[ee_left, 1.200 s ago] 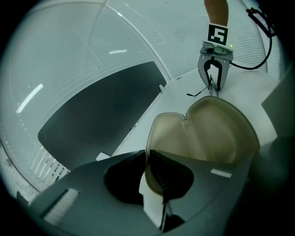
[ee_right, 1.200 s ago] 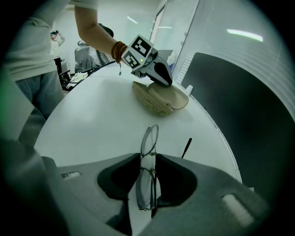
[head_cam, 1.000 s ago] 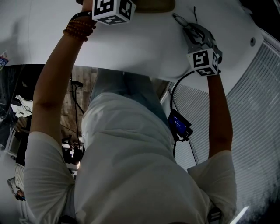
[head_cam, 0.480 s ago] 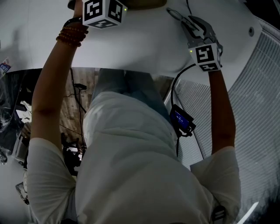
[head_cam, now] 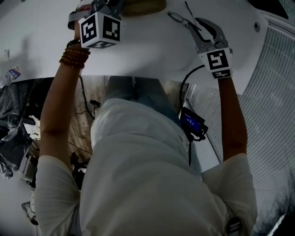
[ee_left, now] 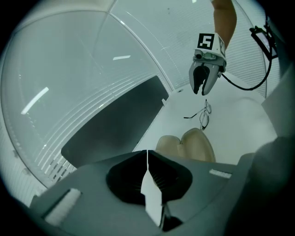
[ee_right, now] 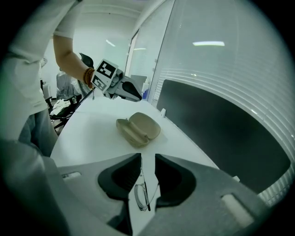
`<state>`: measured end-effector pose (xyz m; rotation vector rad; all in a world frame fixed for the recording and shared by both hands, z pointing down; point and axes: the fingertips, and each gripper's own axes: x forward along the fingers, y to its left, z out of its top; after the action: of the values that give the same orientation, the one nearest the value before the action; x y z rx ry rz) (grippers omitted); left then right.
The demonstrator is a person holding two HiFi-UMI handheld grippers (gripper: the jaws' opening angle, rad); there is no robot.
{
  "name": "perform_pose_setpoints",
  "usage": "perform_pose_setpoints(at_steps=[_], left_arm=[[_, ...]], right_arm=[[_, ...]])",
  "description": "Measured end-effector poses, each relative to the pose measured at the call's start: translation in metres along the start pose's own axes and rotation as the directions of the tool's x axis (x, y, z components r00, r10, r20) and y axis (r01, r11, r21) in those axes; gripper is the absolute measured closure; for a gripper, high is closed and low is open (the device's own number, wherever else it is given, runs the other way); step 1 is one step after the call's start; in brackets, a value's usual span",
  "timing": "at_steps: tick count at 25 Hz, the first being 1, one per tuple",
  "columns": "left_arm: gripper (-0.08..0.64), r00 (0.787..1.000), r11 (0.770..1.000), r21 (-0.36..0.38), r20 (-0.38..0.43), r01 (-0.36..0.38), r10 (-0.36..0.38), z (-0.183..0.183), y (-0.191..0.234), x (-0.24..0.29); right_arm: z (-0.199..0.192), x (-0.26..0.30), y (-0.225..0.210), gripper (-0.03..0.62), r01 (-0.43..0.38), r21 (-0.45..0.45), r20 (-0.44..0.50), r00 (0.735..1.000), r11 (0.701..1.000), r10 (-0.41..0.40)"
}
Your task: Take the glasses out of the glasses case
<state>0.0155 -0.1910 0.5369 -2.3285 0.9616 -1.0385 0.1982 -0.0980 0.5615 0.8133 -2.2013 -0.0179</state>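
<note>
While both claws hang over the white tabletop [ee_right: 87,133], the glasses [ee_right: 139,196] lie outside their case [ee_right: 138,129].
The left claw [ee_left: 147,154] is pressed together and empty. The right claw [ee_right: 147,159] is spread, its jaws having just been closing a little. The thin-rimmed glasses show in the gap between them, not pinched, lying on the tabletop near the open beige case.

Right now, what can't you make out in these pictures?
- Case: head view, cut off by the top edge.
- Glasses: left gripper view, too small to tell the lenses.
- Case's near end: left gripper view, hidden behind the left gripper.
- Clutter beside the table: right gripper view, too blurred to name.
</note>
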Motion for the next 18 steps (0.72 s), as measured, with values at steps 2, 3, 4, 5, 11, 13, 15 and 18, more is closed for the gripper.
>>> perform_pose_setpoints(at_steps=[2, 3, 4, 5, 11, 13, 15, 18], left_arm=[[0.557, 1.000, 1.000, -0.011, 0.016, -0.014, 0.014, 0.010, 0.008, -0.016], [0.557, 1.000, 1.000, -0.020, 0.026, -0.018, 0.018, 0.015, 0.013, -0.024], [0.557, 0.999, 0.999, -0.033, 0.034, -0.019, 0.021, 0.020, 0.017, -0.032], [0.557, 0.999, 0.999, -0.046, 0.041, -0.020, 0.022, 0.024, 0.020, -0.041], [0.557, 0.997, 0.994, -0.096, 0.060, -0.047, 0.053, 0.040, 0.037, -0.071], [0.557, 0.996, 0.992, -0.115, 0.062, -0.052, 0.060, 0.045, 0.041, -0.077], [0.557, 0.995, 0.989, -0.134, 0.071, -0.055, 0.065, 0.052, 0.044, -0.087], [0.557, 0.994, 0.985, -0.163, 0.088, -0.053, 0.068, 0.057, 0.050, -0.103]], right_arm=[[0.012, -0.006, -0.004, 0.515, 0.027, 0.010, 0.029, 0.999, 1.000, -0.027], [0.019, -0.009, -0.005, 0.526, 0.039, 0.014, 0.039, 0.998, 0.999, -0.039], [0.026, -0.012, -0.006, 0.536, 0.049, 0.019, 0.046, 0.998, 0.999, -0.050], [0.033, -0.016, -0.007, 0.547, 0.058, 0.024, 0.054, 0.997, 0.998, -0.059], [0.070, -0.036, -0.010, 0.589, 0.100, 0.060, 0.134, 0.985, 0.993, -0.107], [0.082, -0.042, -0.013, 0.591, 0.100, 0.066, 0.157, 0.982, 0.993, -0.110], [0.097, -0.052, -0.014, 0.591, 0.112, 0.069, 0.180, 0.976, 0.991, -0.123], [0.122, -0.068, -0.015, 0.591, 0.136, 0.087, 0.212, 0.965, 0.987, -0.152]])
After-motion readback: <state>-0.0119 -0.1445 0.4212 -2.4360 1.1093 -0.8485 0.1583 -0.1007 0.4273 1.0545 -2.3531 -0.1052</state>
